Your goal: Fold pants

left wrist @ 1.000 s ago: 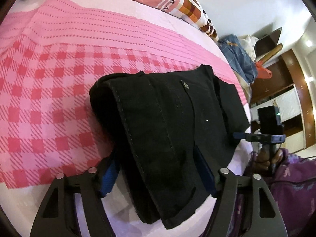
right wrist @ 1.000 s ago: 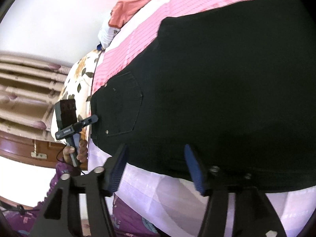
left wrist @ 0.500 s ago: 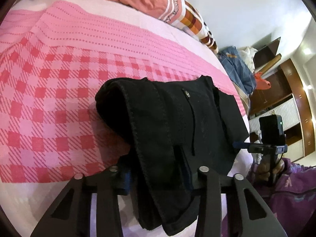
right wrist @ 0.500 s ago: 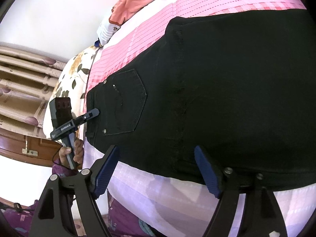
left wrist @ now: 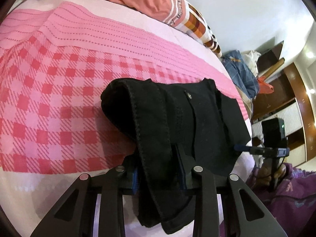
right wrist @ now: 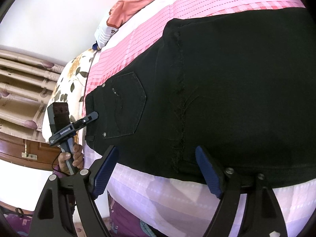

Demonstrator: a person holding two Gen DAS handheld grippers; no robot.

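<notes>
We work on a bed under a pink checked bedspread (left wrist: 59, 102), with pillows (left wrist: 158, 2) far ahead of the left tongs and a wooden wardrobe (left wrist: 296, 106) off to their right. The black pants (left wrist: 177, 122) lie on the spread directly in front of both tongs, already doubled over. Our left tongs (left wrist: 159, 169) are narrowed tight on a bunched edge of the cloth. Our right tongs (right wrist: 156, 169) stand wide, holding nothing, just short of the near hem beside the back pocket (right wrist: 126, 106).

To do this fold well, we judge that we should lift the pinched layers together, carry them over squarely, and let the right tongs pin the near edge so the stack does not slide.

The left fingertips are buried in the fabric, so how many layers they grip is hard to tell. The far pant legs run out of the right view.
</notes>
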